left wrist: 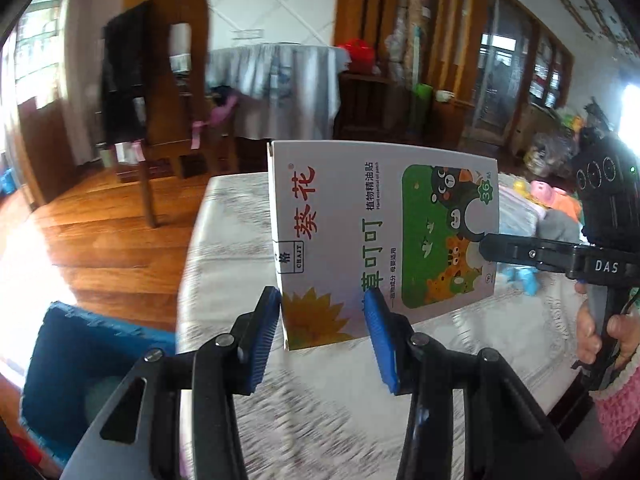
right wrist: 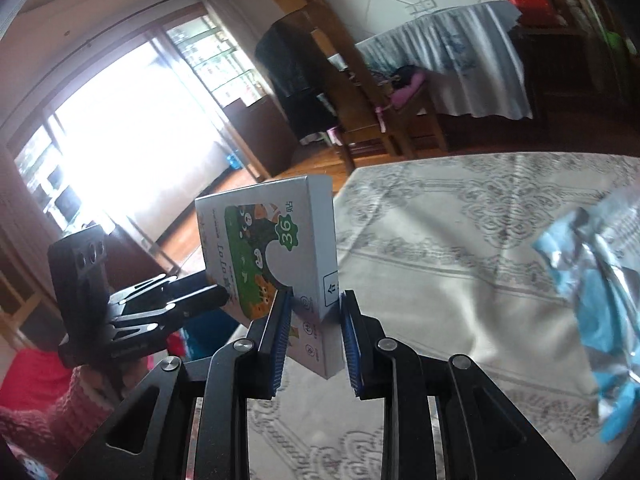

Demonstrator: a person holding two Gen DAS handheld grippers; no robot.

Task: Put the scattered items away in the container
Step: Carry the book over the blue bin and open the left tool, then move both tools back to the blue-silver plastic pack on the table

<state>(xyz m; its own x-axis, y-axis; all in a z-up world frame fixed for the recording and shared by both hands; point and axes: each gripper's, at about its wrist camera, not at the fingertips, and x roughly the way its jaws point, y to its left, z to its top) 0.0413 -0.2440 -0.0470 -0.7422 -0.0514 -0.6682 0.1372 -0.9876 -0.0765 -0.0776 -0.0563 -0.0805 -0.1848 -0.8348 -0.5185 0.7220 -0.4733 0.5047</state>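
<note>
Beside box (right wrist: 280, 248): blue packet (right wrist: 592, 312) on tablecloth (right wrist: 440, 280) | chair (left wrist: 168, 92) behind, blurred

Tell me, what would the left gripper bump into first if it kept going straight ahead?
Probably the box: it sits right between the left gripper's fingers already, held up off the table. Past it, depth is hard to judge.

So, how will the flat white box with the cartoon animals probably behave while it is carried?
The flat white box seems stiff: its faces stay flat and its corners sharp between the pads. It looks light, probably thin card, so a harder squeeze might dent it. The right tool grips only one corner, so the box could pivot.
</note>
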